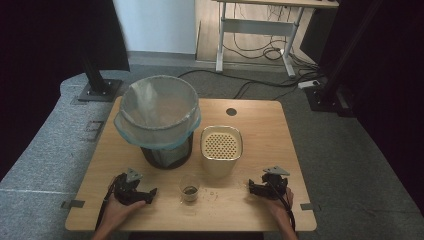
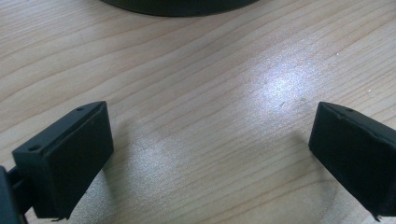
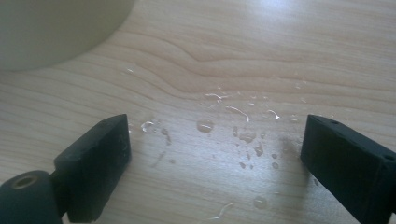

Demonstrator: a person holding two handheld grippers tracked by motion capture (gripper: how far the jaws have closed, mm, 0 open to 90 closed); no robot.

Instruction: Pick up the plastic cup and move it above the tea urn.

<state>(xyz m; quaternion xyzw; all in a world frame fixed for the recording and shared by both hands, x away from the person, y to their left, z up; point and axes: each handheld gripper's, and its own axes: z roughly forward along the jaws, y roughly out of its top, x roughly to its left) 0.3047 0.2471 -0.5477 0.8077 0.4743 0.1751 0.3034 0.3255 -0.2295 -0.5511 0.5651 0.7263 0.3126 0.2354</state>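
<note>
A small clear glass [image 1: 190,187] with dark dregs stands near the table's front edge, between the two grippers. My left gripper [image 1: 150,195] rests on the wood to its left, pointing toward it. In the left gripper view that gripper [image 2: 210,149] is open over bare wood. My right gripper [image 1: 251,187] rests to the right of the glass, pointing left. In the right gripper view it [image 3: 215,154] is open with nothing between its jaws, over scattered water drops [image 3: 243,135]. Behind the glass stands a cream container [image 1: 221,147] with a perforated insert, whose wall [image 3: 51,28] is near the right gripper.
A black bin [image 1: 167,156] lined with a wide translucent bag [image 1: 157,107] stands at the table's back left; its dark base [image 2: 177,5] lies ahead of the left gripper. The wooden table [image 1: 260,125] has a round cable hole [image 1: 231,111]. A desk frame [image 1: 255,30] and cables are on the floor beyond.
</note>
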